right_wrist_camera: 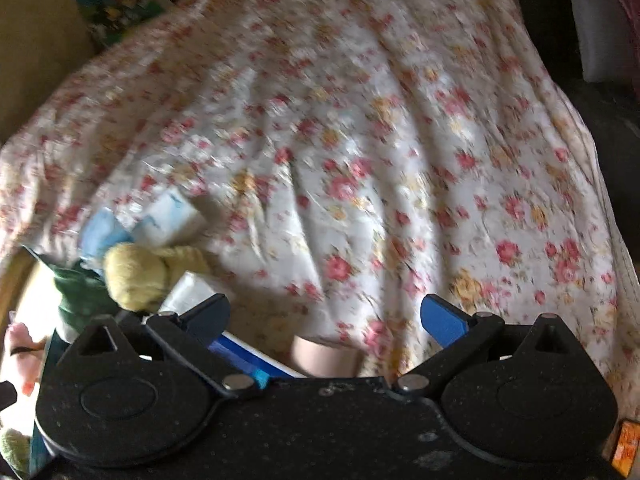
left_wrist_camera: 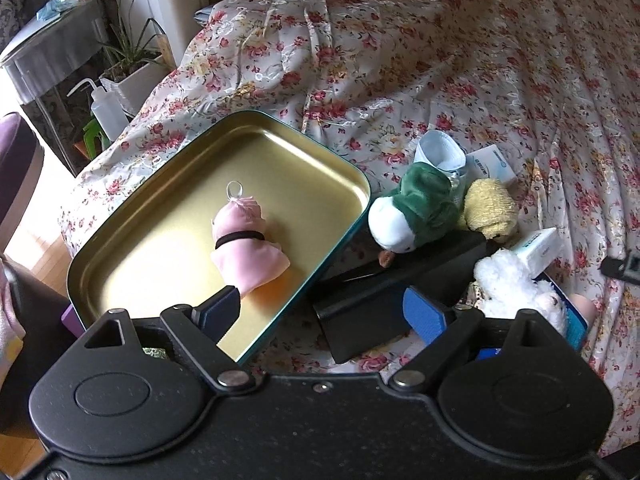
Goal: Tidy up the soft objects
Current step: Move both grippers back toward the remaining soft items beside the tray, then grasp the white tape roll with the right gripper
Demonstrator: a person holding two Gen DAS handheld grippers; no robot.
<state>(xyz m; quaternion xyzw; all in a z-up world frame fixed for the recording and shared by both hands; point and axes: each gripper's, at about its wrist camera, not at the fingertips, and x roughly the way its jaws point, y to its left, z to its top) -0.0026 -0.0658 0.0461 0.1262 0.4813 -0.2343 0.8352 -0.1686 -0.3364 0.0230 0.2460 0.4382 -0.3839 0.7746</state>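
Here the bed [left_wrist_camera: 460,60] holds a gold tin [left_wrist_camera: 132,280] with a pink pouch [left_wrist_camera: 248,240] lying inside. Beside the tin sit a green toy [left_wrist_camera: 416,208], a yellow toy [left_wrist_camera: 490,208] and a white toy [left_wrist_camera: 516,284]. Both grippers, left [left_wrist_camera: 322,312] and right [right_wrist_camera: 326,318], have their jaws spread wide, holding nothing.

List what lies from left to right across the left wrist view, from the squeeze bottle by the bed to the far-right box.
Squeeze bottle → gold tin tray → pink pouch inside it → green-and-white plush → yellow plush → white box.
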